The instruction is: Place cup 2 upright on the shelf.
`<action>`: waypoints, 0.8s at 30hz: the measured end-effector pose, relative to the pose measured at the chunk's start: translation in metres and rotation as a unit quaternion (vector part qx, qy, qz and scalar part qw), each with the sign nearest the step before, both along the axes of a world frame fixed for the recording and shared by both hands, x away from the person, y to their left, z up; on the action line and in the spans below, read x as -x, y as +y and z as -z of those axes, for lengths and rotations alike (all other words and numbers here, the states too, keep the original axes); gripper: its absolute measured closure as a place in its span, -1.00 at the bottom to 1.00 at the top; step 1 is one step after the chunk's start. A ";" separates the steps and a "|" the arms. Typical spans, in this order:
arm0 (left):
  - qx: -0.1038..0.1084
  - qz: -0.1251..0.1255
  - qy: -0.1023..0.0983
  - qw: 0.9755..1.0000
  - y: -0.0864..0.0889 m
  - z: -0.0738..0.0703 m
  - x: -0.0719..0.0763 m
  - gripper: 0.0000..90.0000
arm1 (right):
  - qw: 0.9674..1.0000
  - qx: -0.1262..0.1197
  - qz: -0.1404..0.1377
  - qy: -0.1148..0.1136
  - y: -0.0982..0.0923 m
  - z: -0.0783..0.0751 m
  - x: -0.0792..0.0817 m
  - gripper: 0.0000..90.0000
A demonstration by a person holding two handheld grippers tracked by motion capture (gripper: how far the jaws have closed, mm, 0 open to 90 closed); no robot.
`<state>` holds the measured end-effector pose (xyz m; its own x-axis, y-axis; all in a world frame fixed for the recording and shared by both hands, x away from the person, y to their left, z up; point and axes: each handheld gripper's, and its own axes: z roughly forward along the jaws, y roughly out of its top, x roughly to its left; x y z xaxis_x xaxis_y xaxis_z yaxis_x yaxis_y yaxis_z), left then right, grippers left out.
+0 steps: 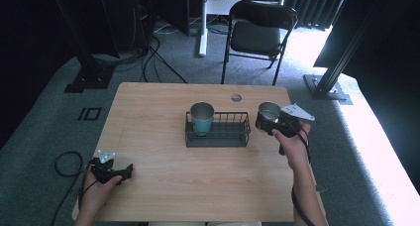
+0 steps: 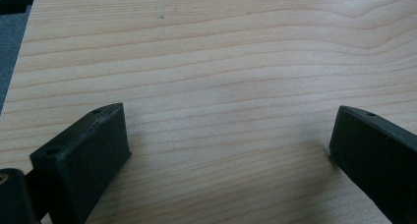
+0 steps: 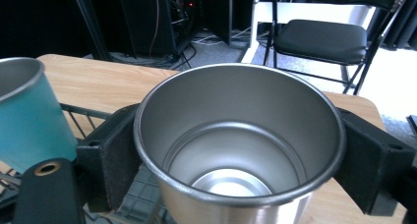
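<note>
1. A person sits at a wooden table [image 1: 148, 196] with a two-jaw gripper in each hand; near the middle of the table stands a low black wire basket [image 1: 233, 137], its long axis running left to right across the table.

2. The right gripper [image 1: 270, 121] is clamped on a bare steel cup [image 1: 269, 113]; in the right gripper view the two black jaws press the cup's wall from opposite sides, and the cup [image 3: 239, 150] stands upright, mouth up, empty inside.

3. The held cup is just beside the right-hand short end of the basket, to its right and apparently lifted above the table, though its height cannot be told for sure.

4. A teal cup [image 1: 202, 118] with a steel rim already stands upright in the left part of the basket; the right part of the basket looks free.

5. The relation that matters: the free space in the basket lies to the left of the held cup, close by; my judgement is that a short leftward carry over the basket's end wall, then a lowering, would seat the steel cup next to the teal one.

6. The left gripper [image 1: 113, 171] rests near the front left corner of the table, well apart from the basket; in the left gripper view its jaws stand wide apart with nothing but bare wood between them.

7. The right hand is by far the nearer to the basket.
</note>
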<state>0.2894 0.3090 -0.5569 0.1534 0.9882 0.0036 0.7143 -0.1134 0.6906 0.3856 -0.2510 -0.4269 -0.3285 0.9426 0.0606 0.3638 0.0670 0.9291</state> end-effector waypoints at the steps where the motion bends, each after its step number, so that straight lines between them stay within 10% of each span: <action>1: 0.000 0.000 0.000 1.000 0.000 0.000 0.000 -0.95 | 1.000 0.000 0.000 0.000 0.000 0.000 0.000 -0.69; 24: 0.000 0.000 0.000 1.000 0.000 0.000 0.000 -0.95 | 0.999 -0.001 -0.052 -0.014 0.052 -0.018 -0.010 -0.69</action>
<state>0.2895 0.3091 -0.5569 0.1541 0.9880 0.0044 0.7143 -0.1145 0.6904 0.3954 -0.1994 -0.4094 -0.4256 0.9035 0.0510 0.3289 0.1019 0.9389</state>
